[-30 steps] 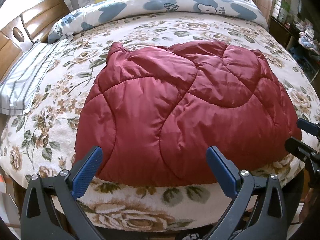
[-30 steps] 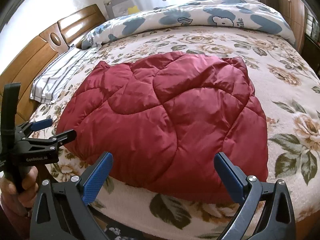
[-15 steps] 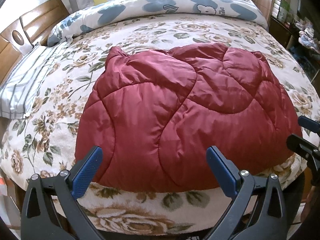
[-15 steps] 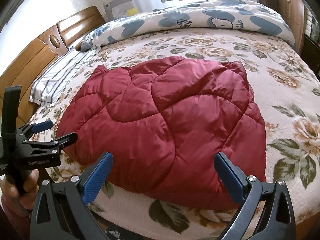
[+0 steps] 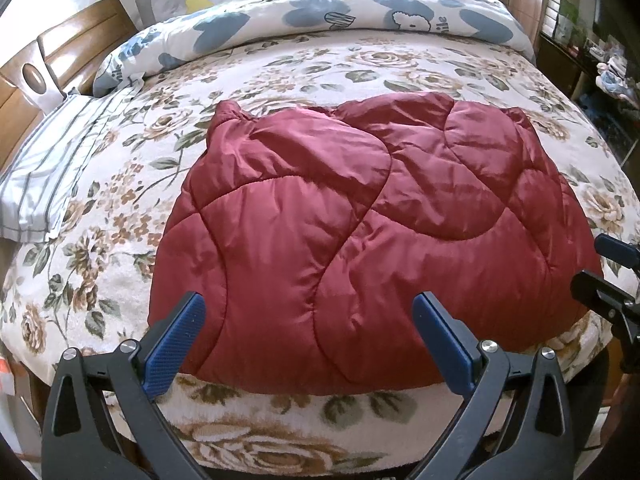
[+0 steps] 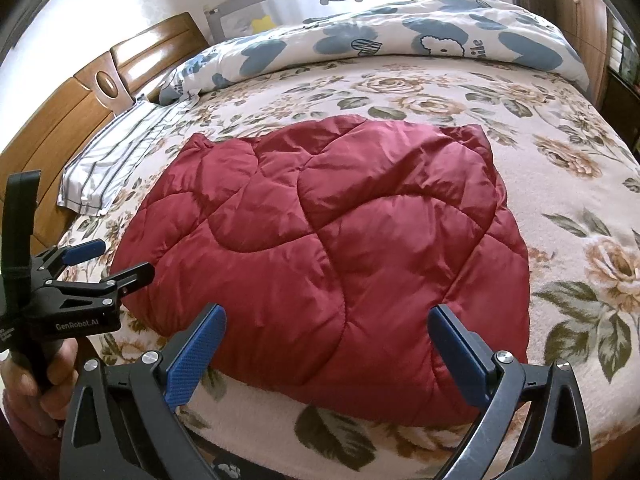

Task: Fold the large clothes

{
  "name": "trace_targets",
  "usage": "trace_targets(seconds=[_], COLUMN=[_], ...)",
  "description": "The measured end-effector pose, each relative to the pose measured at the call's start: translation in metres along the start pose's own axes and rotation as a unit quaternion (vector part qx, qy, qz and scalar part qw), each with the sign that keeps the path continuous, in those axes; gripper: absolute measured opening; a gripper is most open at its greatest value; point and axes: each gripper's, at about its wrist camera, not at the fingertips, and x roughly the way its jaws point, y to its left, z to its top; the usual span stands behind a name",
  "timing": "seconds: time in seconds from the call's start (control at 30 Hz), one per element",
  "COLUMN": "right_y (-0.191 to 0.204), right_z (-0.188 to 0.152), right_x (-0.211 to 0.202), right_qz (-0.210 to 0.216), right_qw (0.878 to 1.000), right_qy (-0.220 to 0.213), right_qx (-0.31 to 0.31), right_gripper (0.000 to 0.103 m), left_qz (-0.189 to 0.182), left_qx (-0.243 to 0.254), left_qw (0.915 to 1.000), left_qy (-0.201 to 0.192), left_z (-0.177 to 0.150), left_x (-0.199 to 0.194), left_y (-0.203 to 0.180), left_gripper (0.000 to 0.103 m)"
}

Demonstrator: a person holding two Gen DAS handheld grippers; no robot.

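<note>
A dark red quilted garment lies folded into a broad flat bundle on the flower-patterned bed, close to its near edge. My left gripper hangs open just short of the bundle's near edge, nothing between its blue pads. My right gripper is open too, above the near right part of the bundle, and holds nothing. The right wrist view shows the left gripper at the bundle's left edge, held by a hand. In the left wrist view the right gripper pokes in at the right.
A rolled duvet with blue prints lies across the far side of the bed. A striped pillow sits at the left by the wooden headboard. Dark shelves with small items stand right of the bed.
Both grippers have drawn back and risen slightly from the bundle, so it looks smaller and farther off. The garment itself has not moved.
</note>
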Motion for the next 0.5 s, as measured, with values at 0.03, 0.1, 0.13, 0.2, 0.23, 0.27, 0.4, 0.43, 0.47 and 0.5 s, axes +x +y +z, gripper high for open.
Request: trace_targets(seconds=[0.03,0.1,0.13,0.2,0.23,0.27,0.4,0.43,0.47,0.5], right_y=[-0.0012,-0.0011,-0.0008,-0.0012,-0.0010,-0.0013,-0.0013,-0.0016,-0.0011,-0.0017], right_z=[0.0019,0.0018,0.0008,0.0018,0.0015,0.0015,0.0017,0.0021,0.0012,0.0021], right_x=[0.0005,0.0003,0.0000,0.0003,0.0003,0.0003,0.0004,0.0006,0.0003,0.0007], right_qz=[0.000,0.000,0.000,0.000,0.000,0.000,0.000,0.000,0.000,0.000], right_qw=[1.000,1.000,1.000,1.000,1.000,1.000,1.000,1.000,1.000,1.000], right_qy=[0.000,0.001,0.000,0.001,0.001,0.001,0.001,0.001,0.001,0.001], right_qx=[0.001,0.000,0.000,0.000,0.000,0.001,0.000,0.001,0.001,0.001], right_gripper=[0.102,0.102,0.102,0.102,0.102,0.102,0.102,0.102,0.102,0.102], left_qz=[0.000,0.000,0.000,0.000,0.000,0.000,0.000,0.000,0.000,0.000], left_qx=[-0.001,-0.001,-0.001,0.000,0.000,-0.001,-0.001,-0.001,0.000,-0.001], left_qw=[1.0000,1.0000,1.0000,1.0000,1.0000,1.0000,1.0000,1.0000,1.0000,1.0000], left_qy=[0.000,0.000,0.000,0.001,0.001,0.000,0.000,0.000,0.000,0.000], left_z=[0.0002,-0.0003,-0.0001,0.0003,0.0005,0.0003,0.0000,0.0003,0.0005,0.0004], left_x=[0.0000,0.0001,0.0001,0.0000,-0.0001,0.0000,0.0001,0.0000,-0.0001,0.0000], left_y=[0.0000,-0.0001,-0.0001,-0.0002,-0.0001,0.0000,-0.0001,-0.0002,-0.0002,-0.0001], left_gripper=[0.103,0.103,0.103,0.103,0.103,0.103,0.103,0.103,0.103,0.103])
